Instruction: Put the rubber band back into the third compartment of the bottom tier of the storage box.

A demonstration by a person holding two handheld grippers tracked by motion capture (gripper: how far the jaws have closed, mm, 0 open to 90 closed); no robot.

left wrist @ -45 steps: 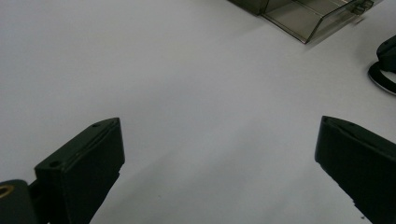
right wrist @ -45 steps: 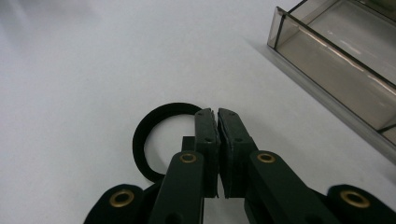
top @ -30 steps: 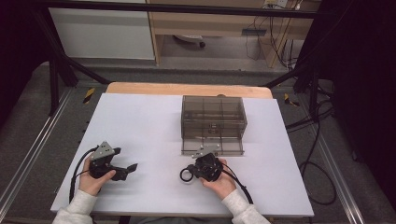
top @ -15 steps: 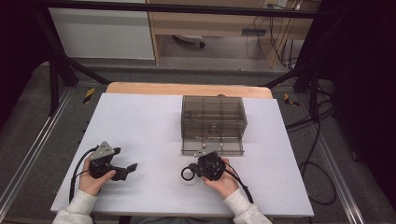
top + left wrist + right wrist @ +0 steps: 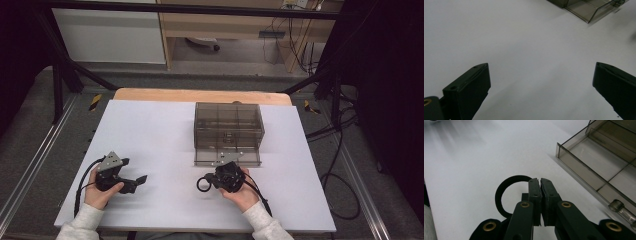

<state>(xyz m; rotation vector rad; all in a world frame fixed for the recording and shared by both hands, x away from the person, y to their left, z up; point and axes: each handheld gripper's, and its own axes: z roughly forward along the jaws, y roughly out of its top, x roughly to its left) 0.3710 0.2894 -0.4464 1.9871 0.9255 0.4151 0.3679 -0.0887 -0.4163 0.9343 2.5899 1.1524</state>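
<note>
Right claw [image 5: 540, 182] on flat-lying black ring [image 5: 506, 192]

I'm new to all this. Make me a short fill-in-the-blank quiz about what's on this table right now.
1. The right tongs are pinched shut on a black ____.
2. The left tongs have their jaws ____, with nothing between them.
3. The smoky see-through box stands on a ____ table.

Missing words: ring; open; white

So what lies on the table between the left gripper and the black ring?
Nothing: in the high view the white table is bare between the left gripper and the black ring.
</note>
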